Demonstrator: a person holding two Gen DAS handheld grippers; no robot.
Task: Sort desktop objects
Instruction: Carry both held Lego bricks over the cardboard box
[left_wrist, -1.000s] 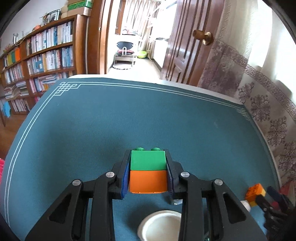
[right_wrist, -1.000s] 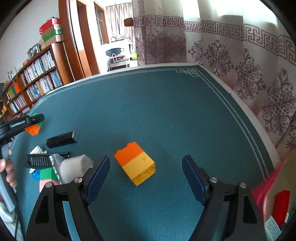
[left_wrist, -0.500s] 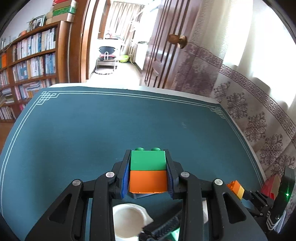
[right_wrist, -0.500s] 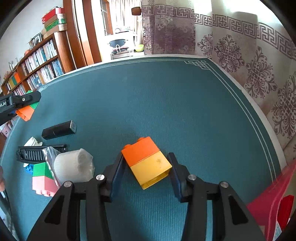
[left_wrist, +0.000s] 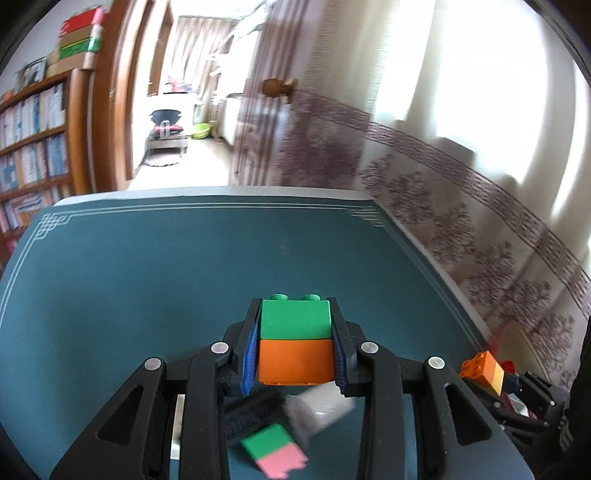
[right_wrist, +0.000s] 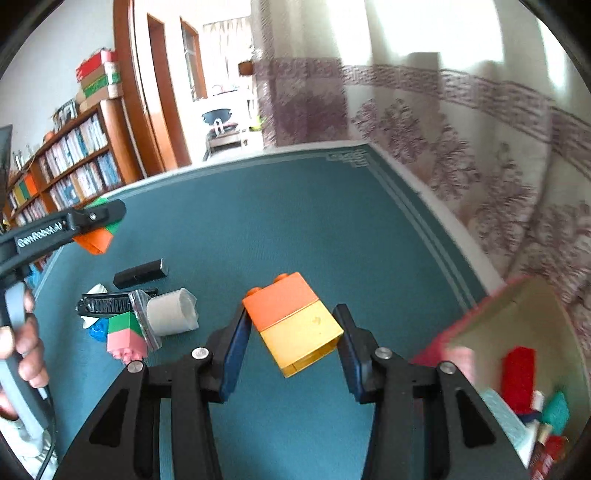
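Left gripper (left_wrist: 295, 341): jaws clamped on the green-and-orange block (left_wrist: 294, 341), green half toward the tips, studs poking past them, block clear of the teal mat (left_wrist: 147, 280).

Right gripper (right_wrist: 291, 339): jaws closed against the sides of the orange-and-yellow block (right_wrist: 295, 325), which sits skewed between them, orange end forward.

Left of it on the mat: white roll (right_wrist: 171, 312), black comb (right_wrist: 107, 304), green-and-pink block (right_wrist: 125, 334), black bar (right_wrist: 140, 273). Red box (right_wrist: 517, 354) at right, holding a red block.
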